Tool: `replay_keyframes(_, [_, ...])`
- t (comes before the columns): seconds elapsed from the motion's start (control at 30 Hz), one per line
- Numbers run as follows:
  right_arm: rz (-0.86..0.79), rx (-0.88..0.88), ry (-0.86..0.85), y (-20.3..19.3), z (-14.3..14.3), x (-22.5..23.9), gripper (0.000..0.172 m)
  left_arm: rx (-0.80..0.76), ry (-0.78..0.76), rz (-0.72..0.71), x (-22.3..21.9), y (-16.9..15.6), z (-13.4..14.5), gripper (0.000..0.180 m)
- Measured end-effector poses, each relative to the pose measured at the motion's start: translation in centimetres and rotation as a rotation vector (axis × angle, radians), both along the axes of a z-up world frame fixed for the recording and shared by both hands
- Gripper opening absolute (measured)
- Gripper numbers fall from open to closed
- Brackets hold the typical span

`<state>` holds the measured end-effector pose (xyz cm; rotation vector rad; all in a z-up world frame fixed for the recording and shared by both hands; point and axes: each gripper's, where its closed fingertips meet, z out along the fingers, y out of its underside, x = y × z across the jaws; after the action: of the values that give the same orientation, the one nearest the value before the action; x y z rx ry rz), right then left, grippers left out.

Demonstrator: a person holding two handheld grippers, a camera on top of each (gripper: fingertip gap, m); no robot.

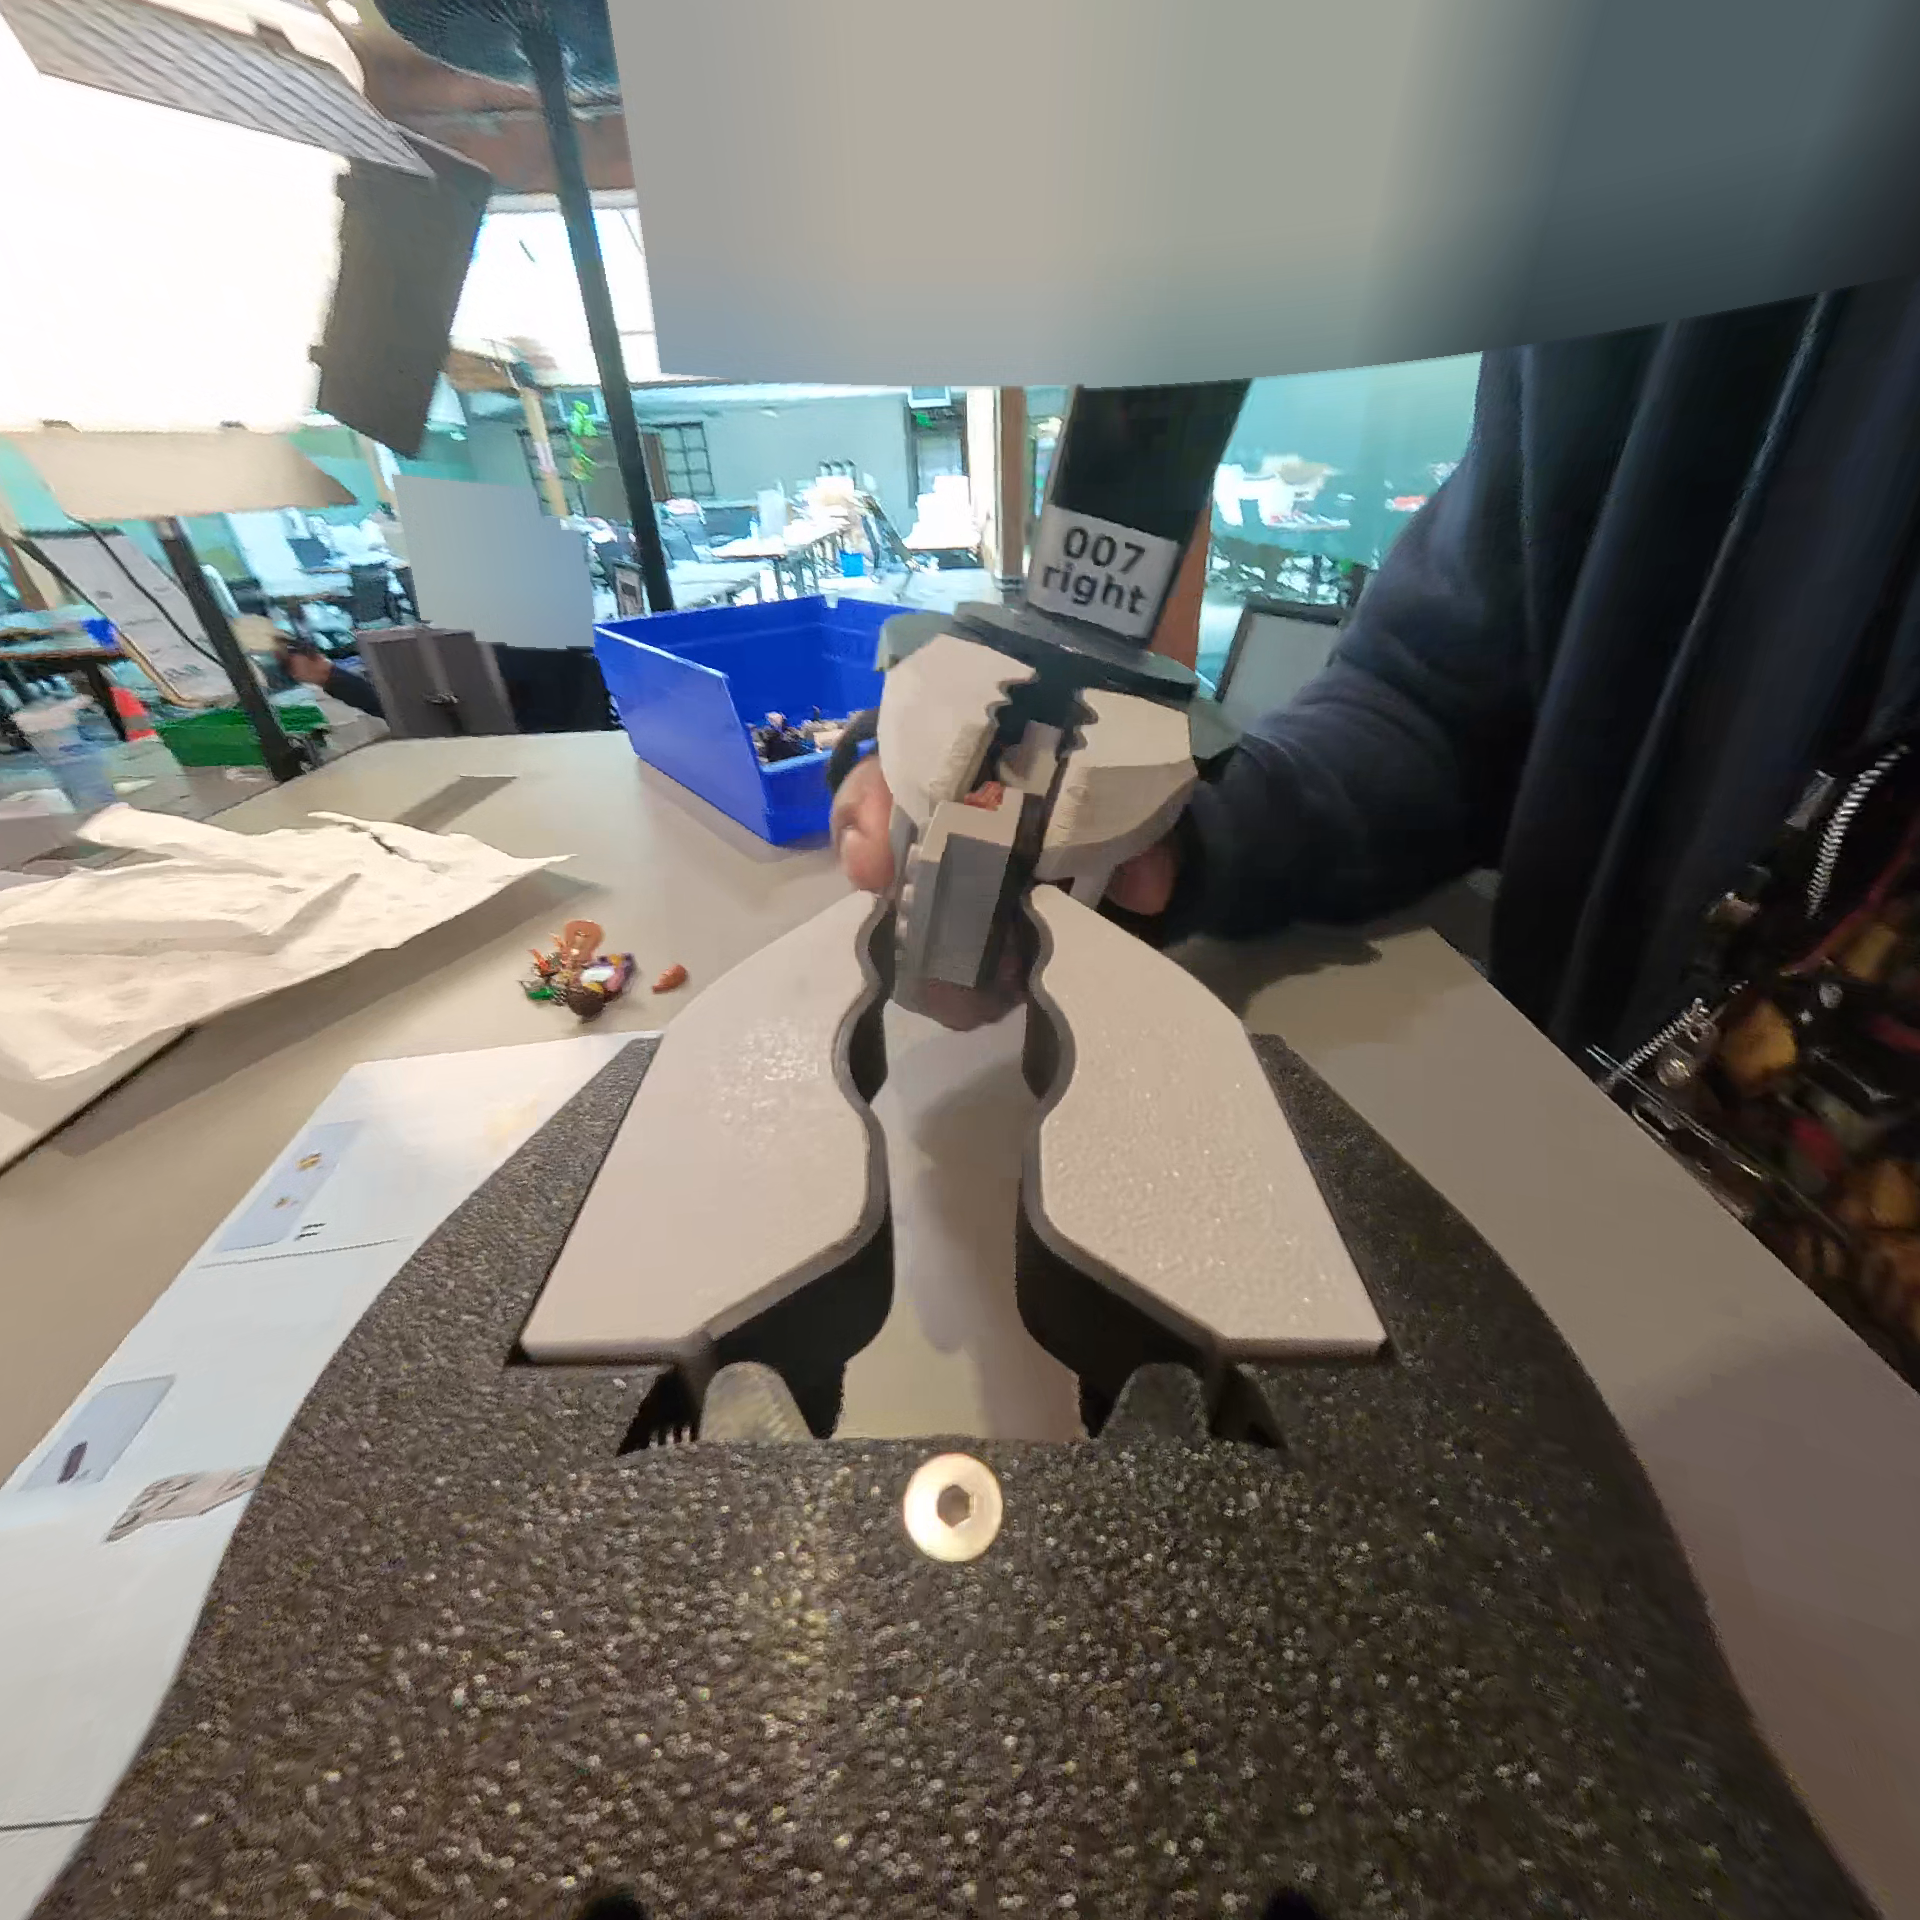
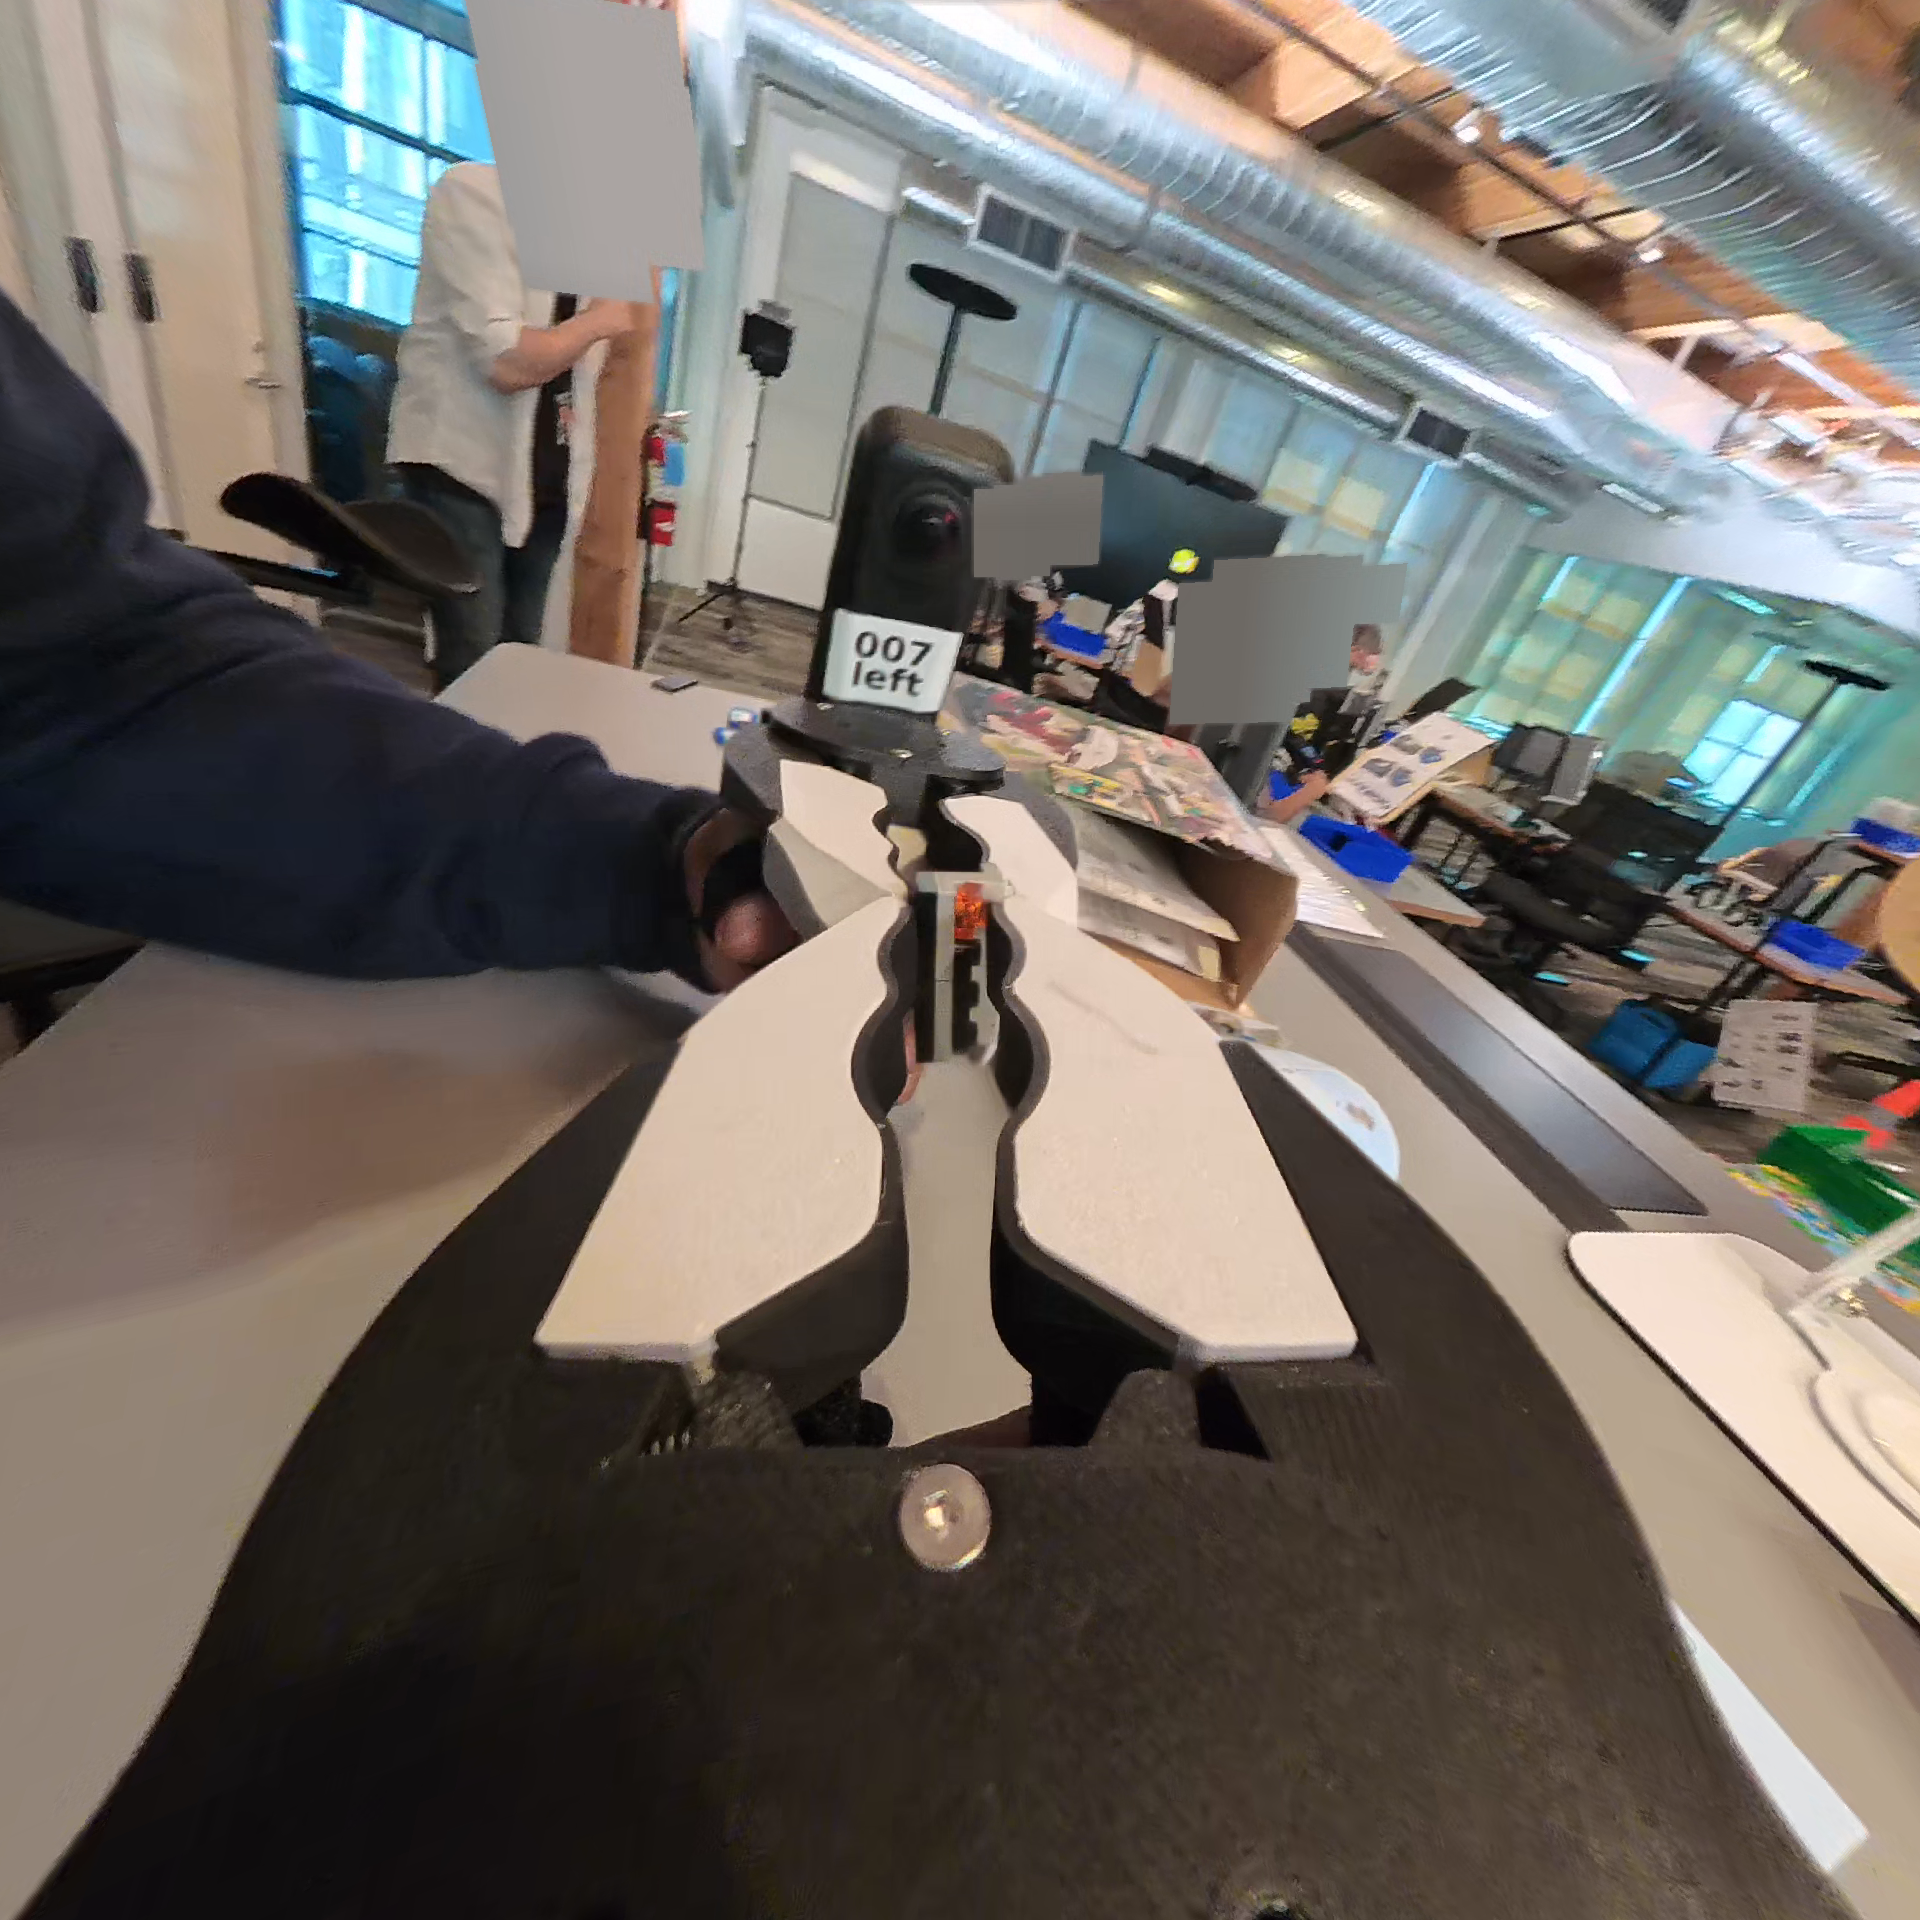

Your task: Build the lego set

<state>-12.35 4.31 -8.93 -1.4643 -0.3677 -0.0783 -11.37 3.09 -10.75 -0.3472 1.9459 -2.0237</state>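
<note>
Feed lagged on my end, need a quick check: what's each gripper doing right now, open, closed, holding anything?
Left gripper: closed on the grey brick assembly.
Right gripper: closed on the same grey brick assembly, from the opposite side.

Left gripper (image 1: pixel 951 935): I hold it low and pointing forward, its two grey fingers (image 1: pixel 758 1091) stand close on both sides of a small grey brick assembly (image 1: pixel 961 914)

Right gripper (image 2: pixel 951 997): it faces my left one tip to tip, its white fingers (image 2: pixel 769 1101) are narrow around the same grey assembly, seen edge-on

Left hand (image 2: pixel 732 914): it wraps the handle from the side, in a dark blue sleeve (image 2: pixel 260 748)

Right hand (image 1: pixel 862 831): it grips the handle behind the jaws, the arm in a dark sleeve comes in from the right

Contact: I cannot tell which pads really press
</note>
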Motion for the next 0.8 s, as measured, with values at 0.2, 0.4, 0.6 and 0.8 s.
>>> replay_keyframes(0.2, [0.005,0.023,0.0,0.0,0.3,-0.3,0.012,-0.014,-0.033,0.003,-0.2,0.0,0.4,0.021])
replay_keyframes(0.4, [-0.055,0.022,-0.049,0.1,0.3,0.1,0.021,0.02,-0.044,0.008,-0.2,0.2,0.2,0.02])
replay_keyframes(0.6, [-0.057,0.01,-0.082,0.0,0.2,0.1,0.013,0.059,-0.058,0.046,0.2,0.4,-0.1,0.02])
replay_keyframes(0.8, [-0.048,-0.015,-0.121,0.0,-0.2,-0.1,0.013,0.092,-0.001,0.001,-0.2,0.1,-0.8,0.019])
